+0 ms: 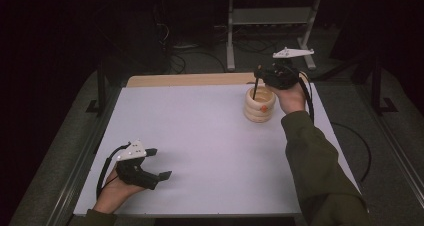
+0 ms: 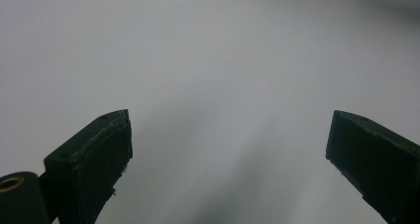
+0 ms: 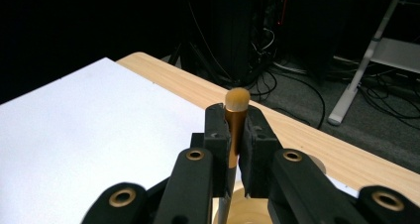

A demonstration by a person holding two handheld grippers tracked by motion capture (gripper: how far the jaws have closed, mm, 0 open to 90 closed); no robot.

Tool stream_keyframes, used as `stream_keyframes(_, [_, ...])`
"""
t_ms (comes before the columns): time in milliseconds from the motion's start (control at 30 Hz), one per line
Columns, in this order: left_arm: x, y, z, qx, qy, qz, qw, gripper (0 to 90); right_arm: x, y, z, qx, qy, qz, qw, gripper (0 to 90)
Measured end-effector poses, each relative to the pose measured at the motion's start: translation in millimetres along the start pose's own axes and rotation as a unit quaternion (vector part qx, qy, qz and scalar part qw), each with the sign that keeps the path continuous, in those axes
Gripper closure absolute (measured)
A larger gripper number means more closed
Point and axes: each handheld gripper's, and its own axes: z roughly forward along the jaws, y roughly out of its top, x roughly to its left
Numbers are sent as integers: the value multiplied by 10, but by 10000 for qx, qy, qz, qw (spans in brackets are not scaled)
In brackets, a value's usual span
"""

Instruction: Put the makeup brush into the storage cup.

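A: Where do we have the brush (image 3: 236, 116) right now?

B: We have it pinched between the jaws of our right gripper (image 3: 236, 135). In the right gripper view the two black jaws are pressed against the golden ferrule from either side, and the rounded tan bristle head pokes out just above them.

A: And where does it sit relative to the holder?

B: In the high view the right gripper (image 1: 260, 76) hangs over the far right part of the white table (image 1: 200, 136), directly above the cream ringed holder (image 1: 259, 106). The dark handle of the brush (image 1: 255, 88) runs down from the jaws at a slight tilt, and its lower end is inside the holder's open top. We cannot tell whether the tip touches the bottom.

A: So the brush stands roughly upright?

B: Yes, bristles up, handle down into the holder. In the right gripper view the holder's pale rim (image 3: 247, 204) shows just below the jaws.

A: What about our left side?

B: Our left gripper (image 1: 157, 163) lies low near the front left corner of the table, well apart from the holder. Its jaws are spread wide; in the left gripper view there is just bare white surface between them (image 2: 228, 154), nothing held.

A: Anything else on the table?

B: A strip of wooden edge (image 1: 190, 79) shows beyond the white sheet.
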Motion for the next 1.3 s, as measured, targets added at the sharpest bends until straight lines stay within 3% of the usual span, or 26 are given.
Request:
stream_keyframes(733, [-1,-2,5,26,-13,14,10000,38,-21,-140,123,184,-58,40,9998,820])
stream_keyframes(767, [-1,-1,3,27,-11,13,10000,38,-25,-146,127,178,-80,7,9998,782])
stream_keyframes(833, [-2,-1,2,11,-11,-1,10000,38,-27,-149,132,135,-99,20,9999,551])
stream_keyframes(900, [-1,-1,2,20,-9,5,10000,38,-26,-148,145,170,-159,86,9997,394])
stream_keyframes(1067, [-3,0,7,27,-17,30,10000,38,-35,-157,182,183,-249,71,9995,146])
stream_keyframes(1300, [-3,0,4,21,-11,16,10000,38,-27,-177,217,214,-179,36,9996,55])
